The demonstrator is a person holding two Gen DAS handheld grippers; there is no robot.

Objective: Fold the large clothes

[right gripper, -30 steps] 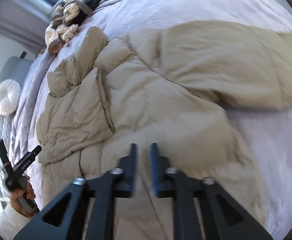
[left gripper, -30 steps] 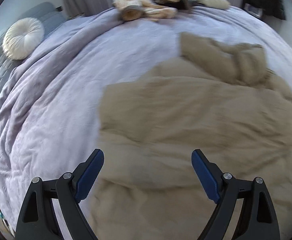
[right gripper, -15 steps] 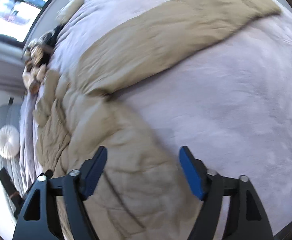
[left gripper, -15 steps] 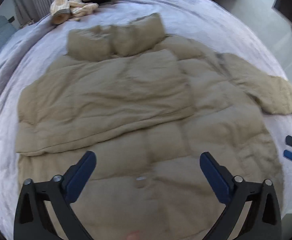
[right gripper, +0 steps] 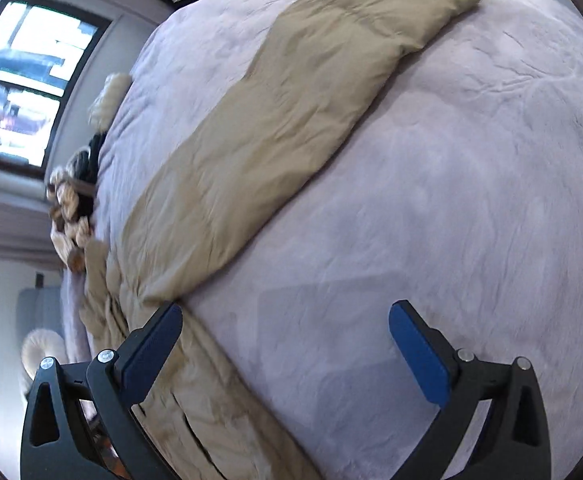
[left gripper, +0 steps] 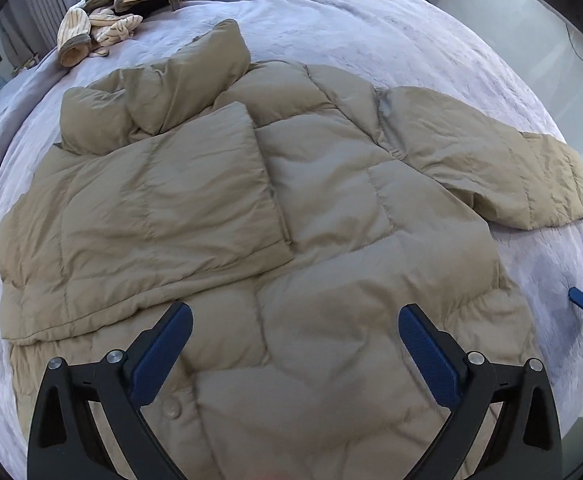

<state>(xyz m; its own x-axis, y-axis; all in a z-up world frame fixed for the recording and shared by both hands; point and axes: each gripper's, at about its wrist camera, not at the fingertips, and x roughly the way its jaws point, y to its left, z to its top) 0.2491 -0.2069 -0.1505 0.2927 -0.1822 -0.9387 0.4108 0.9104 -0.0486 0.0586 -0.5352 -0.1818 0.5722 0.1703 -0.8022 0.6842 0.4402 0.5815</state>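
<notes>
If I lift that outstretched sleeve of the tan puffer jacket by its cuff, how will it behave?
The sleeve will probably droop and bend at its quilted seams, since it lies limp and creased. Its puffy fill suggests it is light for its bulk. The smooth, shiny shell may slip, so pinch deep.

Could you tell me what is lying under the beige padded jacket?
Beneath the beige padded jacket lies the lilac fleece bedspread, showing all round it. Anything directly under the jacket is covered.
</notes>
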